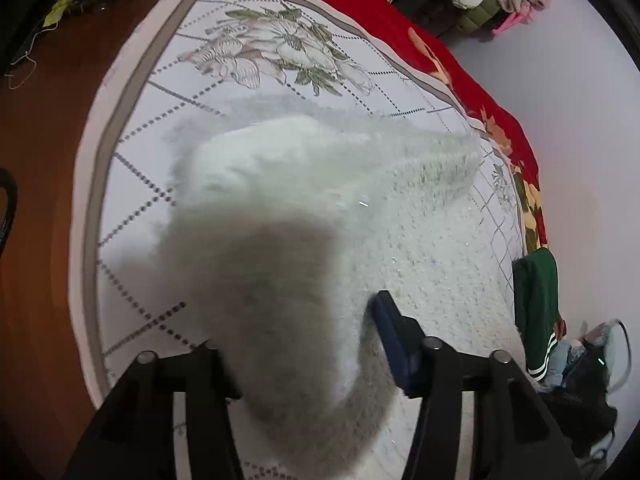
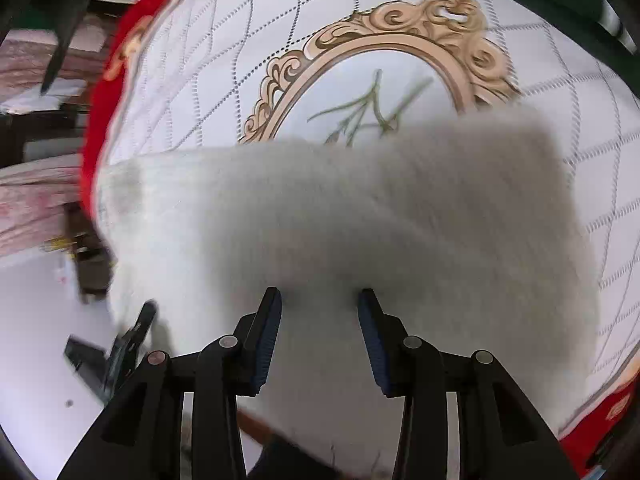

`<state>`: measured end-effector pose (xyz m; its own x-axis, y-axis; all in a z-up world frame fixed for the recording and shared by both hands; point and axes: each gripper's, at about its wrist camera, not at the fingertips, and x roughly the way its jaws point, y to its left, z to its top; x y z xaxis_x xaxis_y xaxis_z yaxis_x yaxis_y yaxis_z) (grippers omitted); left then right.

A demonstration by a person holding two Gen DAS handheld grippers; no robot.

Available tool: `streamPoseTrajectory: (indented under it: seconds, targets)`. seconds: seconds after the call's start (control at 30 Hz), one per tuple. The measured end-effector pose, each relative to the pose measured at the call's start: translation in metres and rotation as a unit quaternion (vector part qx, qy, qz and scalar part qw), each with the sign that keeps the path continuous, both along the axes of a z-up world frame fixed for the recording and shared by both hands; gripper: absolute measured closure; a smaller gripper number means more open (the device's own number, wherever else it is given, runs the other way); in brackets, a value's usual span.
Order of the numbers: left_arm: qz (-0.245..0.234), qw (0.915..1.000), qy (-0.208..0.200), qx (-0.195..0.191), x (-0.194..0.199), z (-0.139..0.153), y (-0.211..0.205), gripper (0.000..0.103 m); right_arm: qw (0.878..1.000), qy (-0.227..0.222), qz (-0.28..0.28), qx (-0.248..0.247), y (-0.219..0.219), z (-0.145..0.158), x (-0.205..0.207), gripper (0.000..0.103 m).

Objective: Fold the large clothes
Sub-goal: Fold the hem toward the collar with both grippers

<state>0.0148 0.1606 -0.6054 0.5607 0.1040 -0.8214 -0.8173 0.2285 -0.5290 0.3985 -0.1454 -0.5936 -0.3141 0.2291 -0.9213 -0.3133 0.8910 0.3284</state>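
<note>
The sweater [image 1: 400, 208], white and fluffy, lies on the bedspread [image 1: 168, 128], filling the centre and lower right of the left wrist view. One flap of it is raised close to the lens and reads as a grey blur at lower centre. In the right wrist view the sweater [image 2: 248, 208] spans the middle band of the frame, its right part also lifted and blurred.

Left gripper [image 1: 296, 344]: the flap runs between the jaws. The right pad [image 1: 390, 332] shows at the fabric edge; the left pad is covered by fabric. Whether the pads press the cloth cannot be told.

Right gripper [image 2: 320, 316]: the jaws stand apart, with fabric lying in and beyond the gap. Both pads [image 2: 267, 336] are visible, and neither is clearly clamped on the cloth; treat it as released.

Judged purpose: each gripper works one end of the same edge so that a layer can be carried flat over the body of the garment, keeping the fold line straight.

Limits of view:
- Motion blur removes all edge detail on the raised fabric.
- The sweater's lower hem is cut off by the gripper bodies in both views.
- A green garment [image 1: 536, 300] lies at the right edge of the left view, partly cropped.
- Dark objects at lower left of the right view are unidentifiable.
</note>
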Motion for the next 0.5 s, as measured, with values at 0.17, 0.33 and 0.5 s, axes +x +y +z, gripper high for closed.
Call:
streamPoseTrajectory:
  seconds: [0.17,0.33,0.5]
  targets:
    - [-0.012,0.9992,0.013,0.036,0.018,-0.001,-0.002,0.032,0.998,0.028,0.007,-0.06,0.021,-0.044,0.012,0.062]
    - [0.0,0.9985,0.036,0.041,0.028,0.0,0.003,0.031,0.994,0.052,0.024,-0.089,0.03,-0.052,0.022,0.062]
    - [0.012,0.9969,0.051,0.058,0.024,0.004,0.006,0.074,0.999,0.048,0.015,-0.016,-0.004,-0.001,0.018,0.056]
